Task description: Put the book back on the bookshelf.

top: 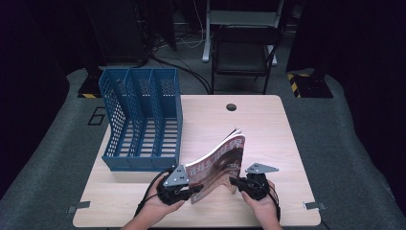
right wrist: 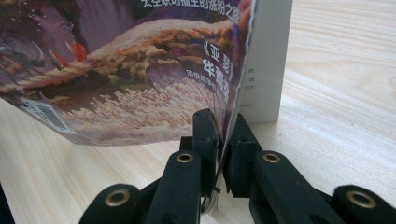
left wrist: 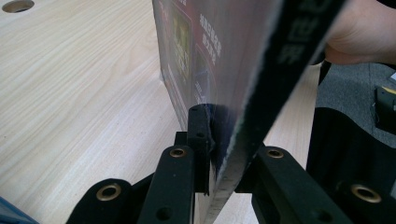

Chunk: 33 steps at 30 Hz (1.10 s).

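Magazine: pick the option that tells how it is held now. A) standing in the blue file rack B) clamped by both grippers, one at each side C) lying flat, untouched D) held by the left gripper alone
B: the left gripper and the right gripper each pinch an edge of the magazine, which bows up off the table.

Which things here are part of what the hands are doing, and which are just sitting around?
In use:
- magazine
- left gripper, shut on its spine edge
- right gripper, shut on the cover's edge

Idle:
- blue file rack, apart from the magazine; possibly its destination
- folding chair behind the table
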Each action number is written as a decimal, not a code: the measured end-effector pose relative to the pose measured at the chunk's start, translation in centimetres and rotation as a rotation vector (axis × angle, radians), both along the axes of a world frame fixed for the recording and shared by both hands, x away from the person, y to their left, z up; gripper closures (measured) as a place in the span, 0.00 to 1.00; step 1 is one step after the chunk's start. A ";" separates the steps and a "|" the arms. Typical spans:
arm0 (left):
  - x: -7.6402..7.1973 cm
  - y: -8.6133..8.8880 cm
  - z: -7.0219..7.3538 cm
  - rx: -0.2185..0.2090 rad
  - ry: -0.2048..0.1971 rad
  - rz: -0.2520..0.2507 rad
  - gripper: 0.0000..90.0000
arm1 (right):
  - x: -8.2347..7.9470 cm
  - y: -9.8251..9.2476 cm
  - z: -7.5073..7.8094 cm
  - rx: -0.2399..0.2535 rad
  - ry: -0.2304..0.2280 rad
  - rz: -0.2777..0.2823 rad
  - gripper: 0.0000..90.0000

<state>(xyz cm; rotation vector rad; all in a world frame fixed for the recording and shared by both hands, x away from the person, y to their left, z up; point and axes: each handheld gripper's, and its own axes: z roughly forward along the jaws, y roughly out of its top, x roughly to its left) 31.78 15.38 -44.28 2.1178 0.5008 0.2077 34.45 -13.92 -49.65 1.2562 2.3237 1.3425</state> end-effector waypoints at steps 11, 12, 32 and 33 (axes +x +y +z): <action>0.1 0.2 0.3 -0.020 0.036 0.006 0.77 | 0.2 -0.2 -0.2 0.036 0.027 -0.006 0.91; 0.1 0.2 0.4 -0.024 0.040 0.006 0.74 | 0.2 -0.2 -0.2 0.036 0.023 -0.007 0.91; 0.3 -0.2 3.4 -0.053 0.080 0.040 0.52 | 0.4 -0.6 -0.2 0.070 0.034 -0.008 0.79; 0.4 -0.2 3.5 -0.054 0.077 0.042 0.51 | 0.4 -0.6 -0.2 0.074 0.035 -0.010 0.78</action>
